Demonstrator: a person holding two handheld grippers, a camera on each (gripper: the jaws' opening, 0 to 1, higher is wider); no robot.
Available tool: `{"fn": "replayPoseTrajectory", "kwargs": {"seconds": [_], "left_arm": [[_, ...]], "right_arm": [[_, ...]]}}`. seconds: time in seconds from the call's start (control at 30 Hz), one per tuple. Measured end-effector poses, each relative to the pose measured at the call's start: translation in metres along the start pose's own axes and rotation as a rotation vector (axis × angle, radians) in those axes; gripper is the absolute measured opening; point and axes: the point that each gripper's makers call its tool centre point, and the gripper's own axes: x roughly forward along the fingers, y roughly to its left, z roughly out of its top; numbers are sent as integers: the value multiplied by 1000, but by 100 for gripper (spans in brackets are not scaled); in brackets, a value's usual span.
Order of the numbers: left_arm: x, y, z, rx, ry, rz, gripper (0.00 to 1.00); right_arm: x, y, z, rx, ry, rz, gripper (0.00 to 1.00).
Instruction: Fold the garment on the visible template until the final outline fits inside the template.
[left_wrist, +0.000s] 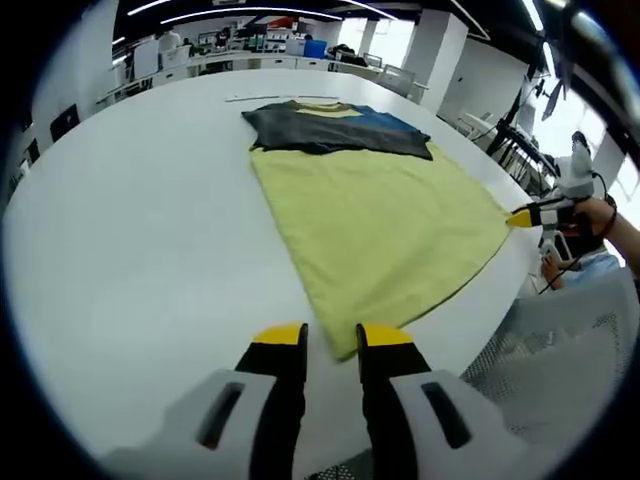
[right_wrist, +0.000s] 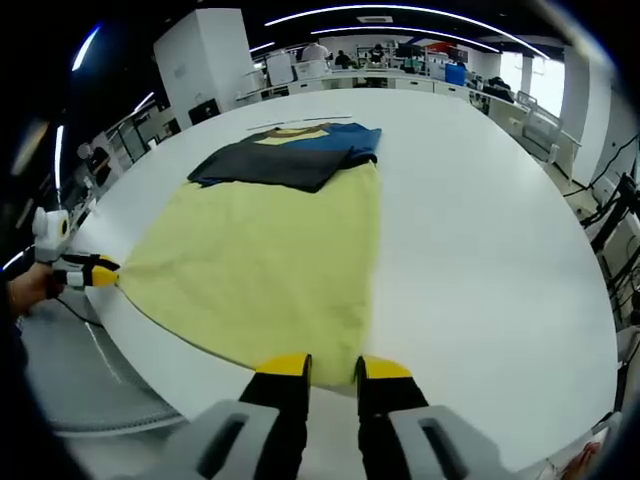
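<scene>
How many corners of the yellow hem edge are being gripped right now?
2. The left gripper pinches one hem corner of the yellow garment at the near table edge; the right gripper pinches the other corner, also seen at the left gripper view's right side.

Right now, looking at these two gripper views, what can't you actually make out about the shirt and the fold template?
- Template: any outline on the white table is hidden beneath the yellow garment or too faint, in both views.
- Hem corner inside the left gripper: covered by the tips.
- Dark folded top part: too small to read sleeves or collar.
- Right gripper: fabric hold unclear.
</scene>
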Motion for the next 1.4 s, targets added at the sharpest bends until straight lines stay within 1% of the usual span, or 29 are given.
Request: {"fn": "replayPoseTrajectory", "kwargs": {"seconds": [0.07, 0.13, 0.2, 0.27, 0.4, 0.53, 0.6, 0.77, 0.97, 1.2, 1.4], "left_arm": [[1, 0, -1, -5, 8, 2, 13], [1, -1, -2, 21, 9, 2, 11], [2, -1, -2, 31, 11, 7, 9], [3, -3, -3, 42, 18, 3, 6], [3, -3, -4, 59, 23, 15, 4], [3, -3, -4, 49, 29, 13, 1], [2, -4, -4, 47, 30, 7, 0], [-2, -6, -5, 83, 39, 4, 0], [-6, -5, -8, 83, 55, 5, 0], [-15, -7, -20, 70, 92, -5, 0], [-23, -9, -30, 85, 125, -11, 0]], "right_arm": [[0, -1, 0, -5, 1, -4, 9], [0, -2, 0, -10, 2, -10, 6], [0, -3, -1, -10, 7, -13, 3], [0, -3, -2, -7, 11, -12, 3], [1, -2, -2, -10, 9, -11, 0], [1, -2, -2, -21, 17, -10, 0], [1, -2, -3, -29, 21, -8, 0], [-2, 0, -3, -43, 27, 1, 0], [-7, 5, -8, -43, 36, 17, 0], [-13, 12, -19, -48, 66, 33, 0], [-18, 17, -28, -36, 82, 46, 0]]}}
